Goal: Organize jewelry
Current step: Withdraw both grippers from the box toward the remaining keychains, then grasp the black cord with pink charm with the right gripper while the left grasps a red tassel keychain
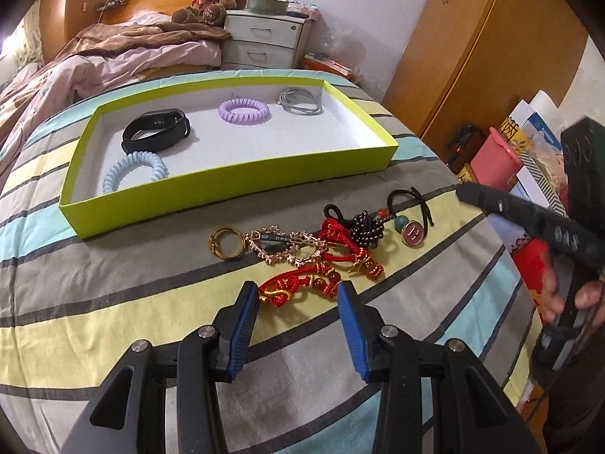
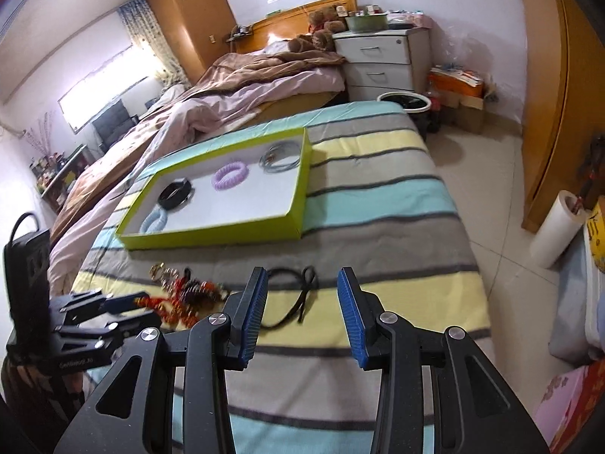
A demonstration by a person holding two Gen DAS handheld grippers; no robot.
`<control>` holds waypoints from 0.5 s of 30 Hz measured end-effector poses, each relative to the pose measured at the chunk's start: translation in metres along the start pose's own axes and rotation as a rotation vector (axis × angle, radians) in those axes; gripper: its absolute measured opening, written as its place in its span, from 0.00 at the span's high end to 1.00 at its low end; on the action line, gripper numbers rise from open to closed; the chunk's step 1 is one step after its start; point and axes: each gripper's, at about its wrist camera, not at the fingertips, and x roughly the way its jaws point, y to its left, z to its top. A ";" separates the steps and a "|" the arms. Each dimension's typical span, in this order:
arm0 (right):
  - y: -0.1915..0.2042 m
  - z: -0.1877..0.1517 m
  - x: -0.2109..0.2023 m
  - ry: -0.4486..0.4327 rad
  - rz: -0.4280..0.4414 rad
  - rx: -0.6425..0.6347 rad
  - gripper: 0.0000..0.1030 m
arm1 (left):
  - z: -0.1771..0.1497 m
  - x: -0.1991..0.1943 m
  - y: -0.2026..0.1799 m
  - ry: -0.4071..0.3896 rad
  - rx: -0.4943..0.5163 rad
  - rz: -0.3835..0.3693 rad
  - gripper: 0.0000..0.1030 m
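Left gripper (image 1: 298, 291) hangs open over the red knotted bracelet (image 1: 298, 287), right gripper (image 2: 302, 283) open too; I'd drop lower and pinch just one cord, not the pile.

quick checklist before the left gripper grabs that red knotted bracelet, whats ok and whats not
1. Left gripper open: ok, nothing pinched.
2. Red knotted bracelet lined up between its pads: ok, though whether the pads touch it yet: cannot tell.
3. Bracelet free of the second red bracelet and gold chain: cannot tell, they crowd close together.
4. Green tray has bare floor for it: ok.
5. Right gripper clear of the pile: ok, open and empty above the black hair tie.
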 end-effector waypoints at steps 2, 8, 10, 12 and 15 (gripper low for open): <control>0.012 -0.005 0.003 0.017 0.020 -0.064 0.62 | 0.000 0.000 0.000 0.000 0.001 0.005 0.58; 0.035 -0.014 0.021 0.084 0.050 -0.177 0.62 | -0.001 0.000 -0.003 0.003 0.016 0.017 0.60; 0.039 -0.015 0.024 0.092 0.052 -0.201 0.62 | 0.000 0.001 -0.004 0.004 0.027 0.022 0.60; 0.039 -0.015 0.030 0.108 0.044 -0.204 0.62 | 0.001 0.002 -0.004 0.003 0.031 0.025 0.60; 0.041 -0.017 0.036 0.127 0.032 -0.226 0.62 | 0.003 0.002 -0.006 0.003 0.041 0.035 0.60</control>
